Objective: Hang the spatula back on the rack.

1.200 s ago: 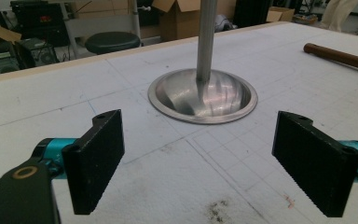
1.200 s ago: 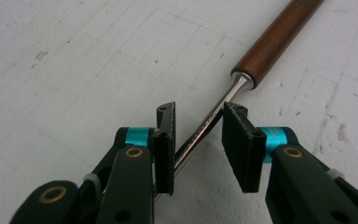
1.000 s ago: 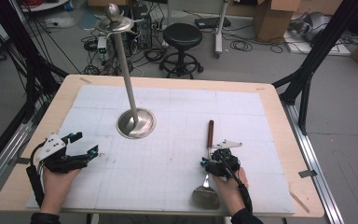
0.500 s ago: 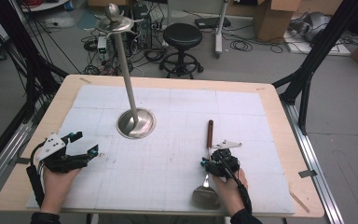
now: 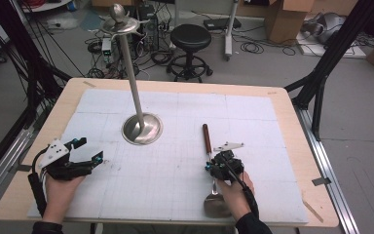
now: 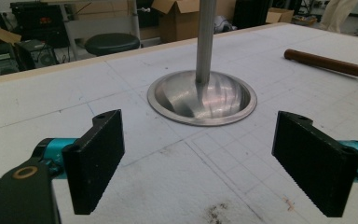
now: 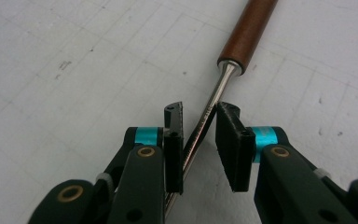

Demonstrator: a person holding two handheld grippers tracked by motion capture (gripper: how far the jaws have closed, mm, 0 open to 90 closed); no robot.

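On the table lies a white gridded mat, and on it, left of centre, stands the largest thing: a steel stand, a tall pole on a dished round base. That base is the nearest thing to a container; its hollow holds nothing but the foot of the pole and reflections. A small cap or knob tops the pole, too small to read further.

Next in size is the ladle, flat on the mat near the right front edge. Its brown wooden handle points away from the person, its steel shank runs back under the right gripper, and its bowl lies at the table's near edge, partly under the hand; whether anything is in it cannot be told.

The right gripper's jaws are nearly closed around the shank, just below the wooden grip, one pad touching the steel and the other a hair off it or just meeting it. I judge this the grasping step: the pinch is being made and the ladle is not yet lifted.

The left gripper rests near the left front corner, jaws spread wide, holding nothing, facing the base.

The next move calls for a firm pinch, since a thin round shank can roll or slip, then a level lift, probably toward the stand.
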